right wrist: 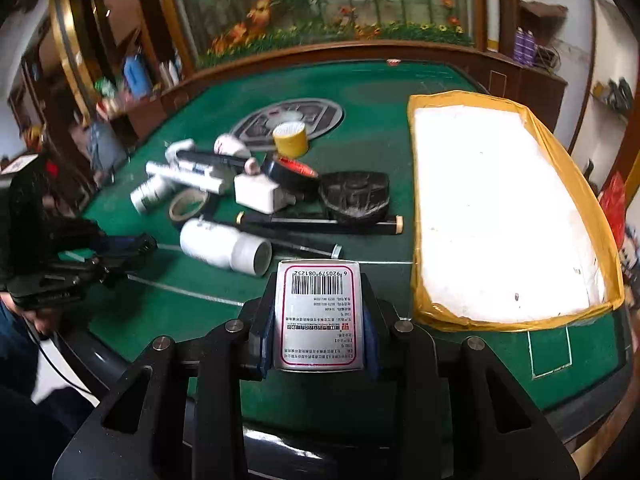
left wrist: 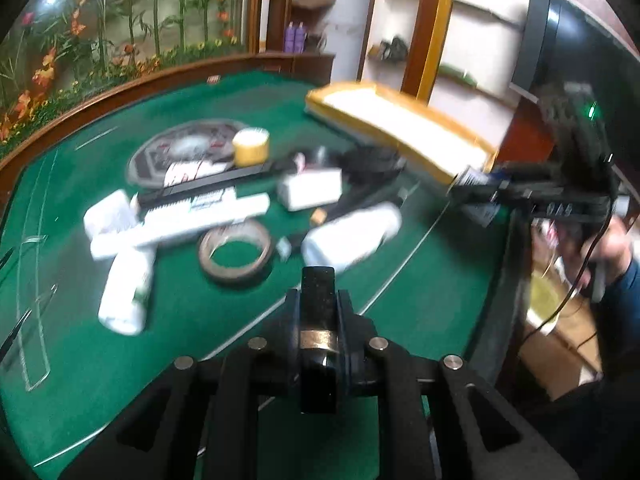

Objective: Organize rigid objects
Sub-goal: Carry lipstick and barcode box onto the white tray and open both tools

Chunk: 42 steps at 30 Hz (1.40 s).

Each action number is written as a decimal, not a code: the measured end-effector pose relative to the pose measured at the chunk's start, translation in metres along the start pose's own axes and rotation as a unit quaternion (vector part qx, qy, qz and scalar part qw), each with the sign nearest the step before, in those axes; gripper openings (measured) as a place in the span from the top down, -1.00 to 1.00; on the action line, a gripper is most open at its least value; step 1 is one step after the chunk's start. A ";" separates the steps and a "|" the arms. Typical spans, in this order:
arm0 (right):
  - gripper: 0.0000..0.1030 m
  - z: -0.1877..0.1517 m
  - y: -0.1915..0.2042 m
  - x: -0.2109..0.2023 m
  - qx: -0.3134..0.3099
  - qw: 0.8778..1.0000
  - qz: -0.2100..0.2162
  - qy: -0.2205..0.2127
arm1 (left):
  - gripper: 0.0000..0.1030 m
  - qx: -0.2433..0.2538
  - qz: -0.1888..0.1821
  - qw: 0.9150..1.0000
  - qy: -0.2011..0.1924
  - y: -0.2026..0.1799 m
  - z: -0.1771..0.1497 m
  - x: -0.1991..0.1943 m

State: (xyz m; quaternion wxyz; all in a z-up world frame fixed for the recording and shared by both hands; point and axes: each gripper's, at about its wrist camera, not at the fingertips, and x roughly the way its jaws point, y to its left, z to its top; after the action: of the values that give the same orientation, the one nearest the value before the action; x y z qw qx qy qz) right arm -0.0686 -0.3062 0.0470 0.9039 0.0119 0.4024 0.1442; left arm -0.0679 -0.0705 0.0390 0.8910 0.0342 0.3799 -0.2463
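A: From where is the table (left wrist: 420, 300) viewed?

B: Closely and obliquely downward, along each gripper's jaws; left view from its near edge, right view alongside.

A: What is shared?

B: The clutter and yellow-rimmed box (right wrist: 560, 148).

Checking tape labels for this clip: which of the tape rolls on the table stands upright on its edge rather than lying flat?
None stands on edge, but the black tape roll leans tilted against the pile; the yellow tape roll and the brown tape roll lie flat.

Three tape rolls (right wrist: 289, 138); two white bottles (right wrist: 224, 249); one yellow-rimmed tray (right wrist: 417, 216).
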 end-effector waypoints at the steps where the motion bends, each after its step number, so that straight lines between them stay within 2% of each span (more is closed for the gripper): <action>1: 0.34 0.000 -0.002 -0.001 0.008 1.000 0.003 -0.003 | 0.69 -0.004 -0.006 1.000 -0.006 -0.002 0.005 0.001; 6: 0.34 0.002 -0.020 -0.005 0.052 0.998 0.025 -0.020 | 0.69 -0.041 -0.035 0.998 -0.030 -0.013 0.039 0.012; 8: 0.34 0.004 -0.027 -0.009 0.068 0.997 0.031 -0.028 | 0.68 -0.040 -0.037 0.998 -0.042 -0.023 0.056 0.020; 14: 0.34 0.005 -0.047 -0.018 0.099 0.994 0.032 -0.044 | 0.68 -0.033 -0.054 0.997 -0.045 -0.053 0.094 0.054; 21: 0.34 0.017 -0.080 -0.029 0.139 0.988 0.009 -0.064 | 0.68 -0.046 -0.071 0.995 -0.048 -0.081 0.146 0.100; 25: 0.34 0.042 -0.114 -0.029 0.176 0.982 -0.019 -0.068 | 0.68 -0.068 -0.069 0.994 -0.051 -0.087 0.179 0.137; 27: 0.34 0.061 -0.138 -0.025 0.206 0.975 -0.044 -0.067 | 0.68 -0.091 -0.076 0.992 -0.037 -0.085 0.192 0.162; 29: 0.34 0.084 -0.162 -0.014 0.228 0.970 -0.053 -0.059 | 0.68 -0.116 -0.070 0.990 -0.025 -0.081 0.198 0.185; 31: 0.34 0.102 -0.180 -0.003 0.243 0.966 -0.067 -0.052 | 0.68 -0.137 -0.080 0.987 -0.014 -0.076 0.194 0.198; 33: 0.34 0.122 -0.196 0.019 0.245 0.967 -0.067 -0.029 | 0.68 -0.139 -0.078 0.987 0.002 -0.074 0.190 0.207; 35: 0.34 0.137 -0.208 0.040 0.246 0.966 -0.080 -0.015 | 0.68 -0.144 -0.071 0.987 -0.004 -0.067 0.187 0.207; 37: 0.34 0.147 -0.217 0.063 0.239 0.966 -0.093 0.004 | 0.68 -0.148 -0.072 0.986 -0.001 -0.064 0.185 0.207; 39: 0.34 0.152 -0.224 0.080 0.242 0.966 -0.089 0.018 | 0.67 -0.151 -0.068 0.986 0.002 -0.063 0.181 0.208; 42: 0.34 0.149 -0.225 0.095 0.242 0.964 -0.104 0.029 | 0.66 -0.158 -0.075 0.985 0.002 -0.066 0.181 0.211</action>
State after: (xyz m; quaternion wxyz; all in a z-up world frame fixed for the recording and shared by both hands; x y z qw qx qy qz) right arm 0.1574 -0.4821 0.0483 0.8719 0.1845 0.4505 -0.0525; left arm 0.1451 -0.2602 0.0297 0.8634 -0.1346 0.4176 -0.2492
